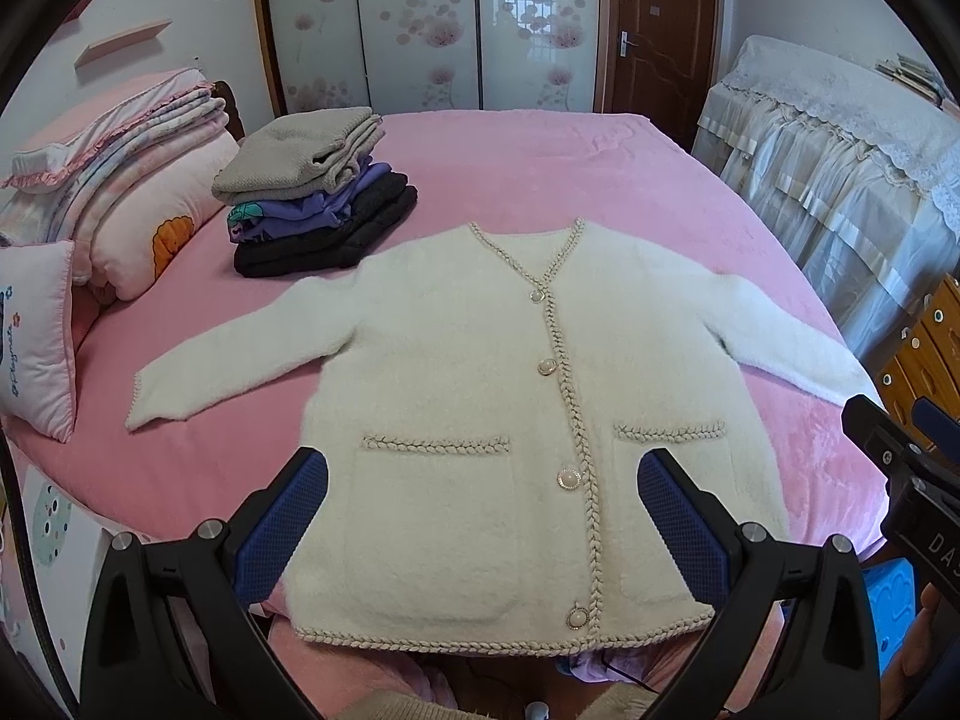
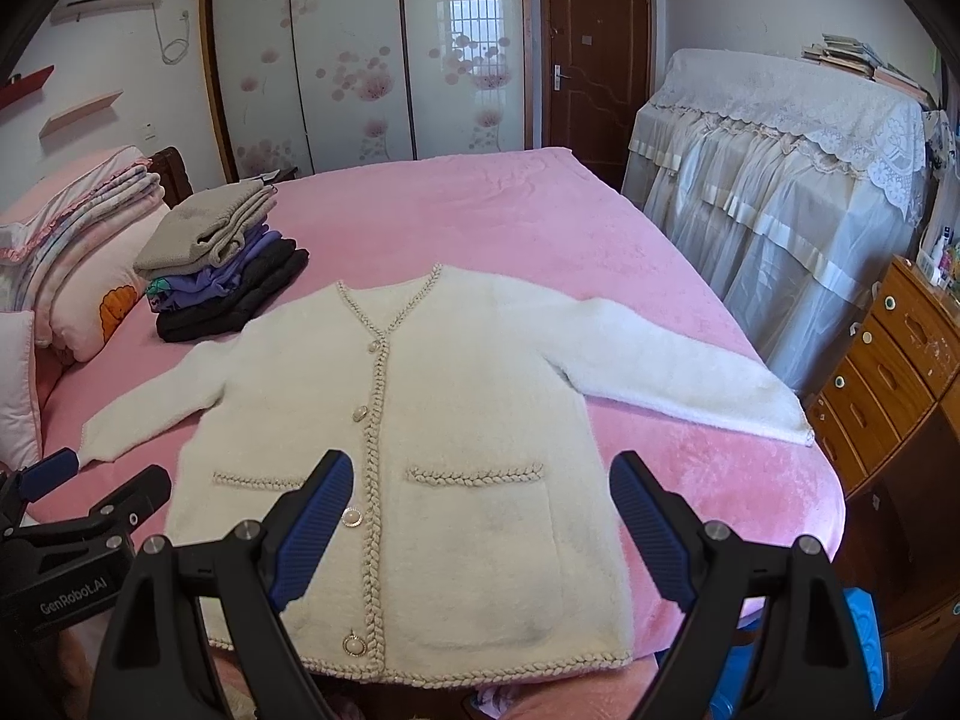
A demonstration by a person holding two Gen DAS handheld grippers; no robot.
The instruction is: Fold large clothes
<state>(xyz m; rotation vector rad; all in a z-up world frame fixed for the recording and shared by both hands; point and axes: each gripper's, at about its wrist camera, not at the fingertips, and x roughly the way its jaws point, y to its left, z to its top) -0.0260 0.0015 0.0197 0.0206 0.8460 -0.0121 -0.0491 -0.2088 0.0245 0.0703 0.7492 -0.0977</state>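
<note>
Now | cardigan (image 1: 480, 396) flat on bed (image 1: 600, 180) | left claw (image 1: 483, 516), right claw (image 2: 480, 516) wide apart, empty

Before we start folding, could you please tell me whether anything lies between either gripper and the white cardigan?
Nothing visible does. The cardigan lies flat on the bed, directly under both open grippers; the folded stack sits beyond its left shoulder.

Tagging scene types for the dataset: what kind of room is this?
A home bedroom, most likely. A bed with a pink cover fills the view, pillows at its head, with a sliding-door wardrobe behind. A cream cardigan lies spread flat beside a stack of folded clothes.
</note>
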